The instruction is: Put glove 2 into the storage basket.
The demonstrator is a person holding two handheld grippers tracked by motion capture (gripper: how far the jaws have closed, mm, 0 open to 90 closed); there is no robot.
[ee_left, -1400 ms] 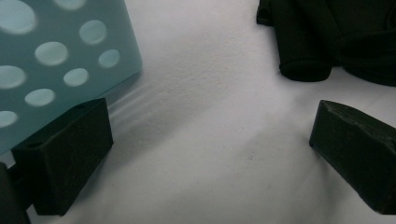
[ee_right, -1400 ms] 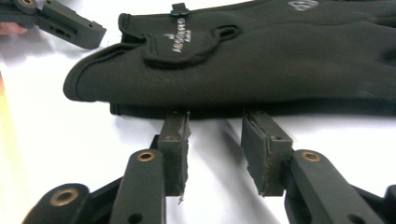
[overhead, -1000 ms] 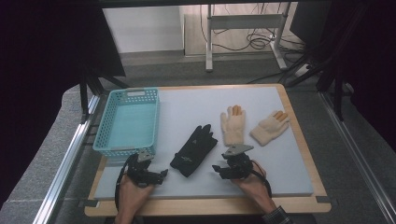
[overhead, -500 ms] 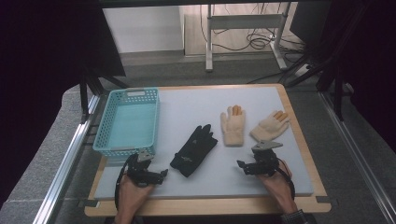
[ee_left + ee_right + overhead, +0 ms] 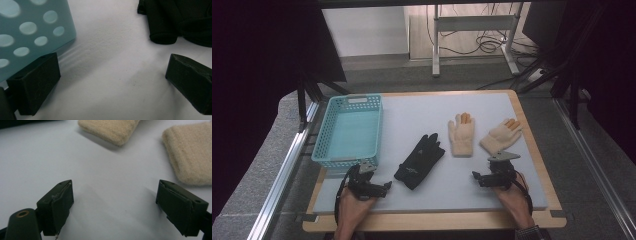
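So there's a white mat [image 5: 412, 107] on a wooden table [image 5: 542, 165], and a teal basket [image 5: 328, 131] sits at the mat's left side with nothing visible inside it. A black glove [image 5: 419, 161] lies roughly mid-mat, angled with its fingers pointing far and a bit right. Right of it are two cream gloves with orange fingertips: the left cream glove [image 5: 461, 135] lies straight, fingers far, and the right cream glove [image 5: 500, 136] is tilted with fingers toward the far right. The two are near each other but not touching.

The left gripper [image 5: 381, 187] is down at the near edge, just near of the basket's near corner and left of the black glove. In the left gripper view its jaws are spread wide, nothing between them but bare mat; the basket [image 5: 32, 32] wall with its round holes is right beside the left jaw, and the black glove [image 5: 175, 20] sits just past the right jaw.

The right gripper [image 5: 478, 177] is at the near right, just near of the cream pair, held in the person's right hand [image 5: 513, 197]. The right gripper view shows its jaws wide apart too, gripping nothing, hovering over bare mat, with the cuff of the left cream glove [image 5: 110, 128] ahead and the right cream glove [image 5: 191, 155] cuff just past the right jaw.
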